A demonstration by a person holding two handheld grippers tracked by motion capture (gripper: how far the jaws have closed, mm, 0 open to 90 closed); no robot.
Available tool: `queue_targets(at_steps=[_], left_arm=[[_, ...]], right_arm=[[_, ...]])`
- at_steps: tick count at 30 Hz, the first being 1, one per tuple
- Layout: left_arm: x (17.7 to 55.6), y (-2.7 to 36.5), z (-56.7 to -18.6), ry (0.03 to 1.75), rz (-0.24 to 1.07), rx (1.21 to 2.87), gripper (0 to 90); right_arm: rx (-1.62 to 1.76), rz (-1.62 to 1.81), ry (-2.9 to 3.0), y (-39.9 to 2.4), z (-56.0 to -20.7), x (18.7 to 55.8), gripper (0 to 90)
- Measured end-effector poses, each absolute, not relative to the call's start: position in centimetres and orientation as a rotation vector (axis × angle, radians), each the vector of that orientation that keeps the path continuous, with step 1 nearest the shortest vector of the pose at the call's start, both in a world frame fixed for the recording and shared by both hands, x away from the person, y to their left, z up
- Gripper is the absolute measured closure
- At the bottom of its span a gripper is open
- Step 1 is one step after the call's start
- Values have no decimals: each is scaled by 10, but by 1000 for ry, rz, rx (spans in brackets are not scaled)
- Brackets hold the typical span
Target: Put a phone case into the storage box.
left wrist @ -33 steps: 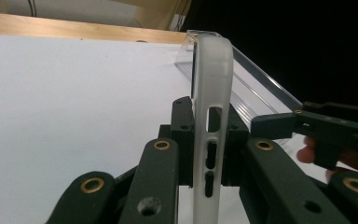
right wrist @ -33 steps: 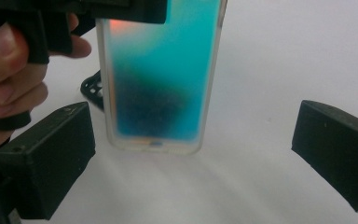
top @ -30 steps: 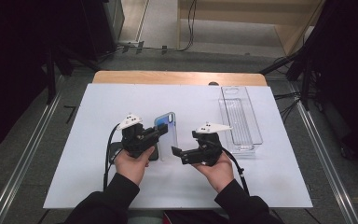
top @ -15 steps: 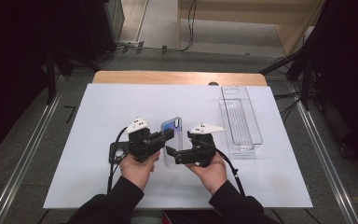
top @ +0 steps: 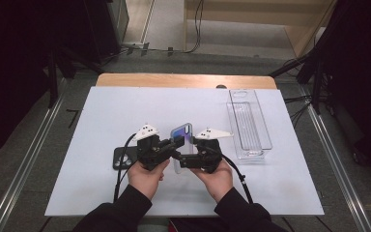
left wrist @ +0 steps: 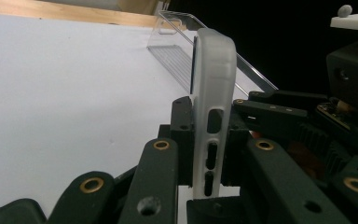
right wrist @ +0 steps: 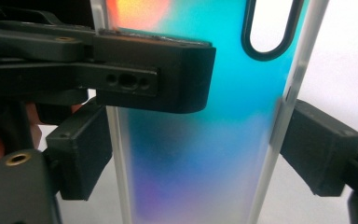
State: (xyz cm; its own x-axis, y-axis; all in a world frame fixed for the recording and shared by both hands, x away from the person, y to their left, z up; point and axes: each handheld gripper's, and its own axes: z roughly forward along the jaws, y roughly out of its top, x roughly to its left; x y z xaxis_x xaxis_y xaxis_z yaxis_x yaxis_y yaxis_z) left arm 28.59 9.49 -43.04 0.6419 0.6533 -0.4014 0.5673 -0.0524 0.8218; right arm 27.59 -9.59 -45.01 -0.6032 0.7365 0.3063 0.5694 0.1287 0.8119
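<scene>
While both grippers share iridescent phone case [top: 182, 137] above counter [top: 101, 116], left gripper [top: 162, 151] jaws clamp its edges, right gripper [top: 186, 157] jaws, just closing, pinch its faces. Judgement: keep grips steady, avoid twisting case; black case [top: 123, 158] lies beside.

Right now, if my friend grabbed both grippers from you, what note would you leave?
Left gripper: shut on the phone case, pinching its front and back.
Right gripper: jaws have just been closing and now press the case's two long edges.
Things: the case is held off the table. A black slab, phone-shaped, lies flat by the left hand. A clear tray stands to the right.
Done: case lifted, both grips on.
Left: probably fitting case to slab.
</scene>
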Motion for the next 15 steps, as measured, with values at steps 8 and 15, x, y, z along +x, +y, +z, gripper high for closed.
queue_targets(at_steps=[8, 15], left_arm=[[288, 95, -430, 1000, 46, 1713, 664], [291, 96, -429, 1019, 36, 1736, 467]], right_arm=[[1295, 1434, 2251, -97, -450, 277, 148], [1314, 1400, 2266, -98, -454, 279, 148]])
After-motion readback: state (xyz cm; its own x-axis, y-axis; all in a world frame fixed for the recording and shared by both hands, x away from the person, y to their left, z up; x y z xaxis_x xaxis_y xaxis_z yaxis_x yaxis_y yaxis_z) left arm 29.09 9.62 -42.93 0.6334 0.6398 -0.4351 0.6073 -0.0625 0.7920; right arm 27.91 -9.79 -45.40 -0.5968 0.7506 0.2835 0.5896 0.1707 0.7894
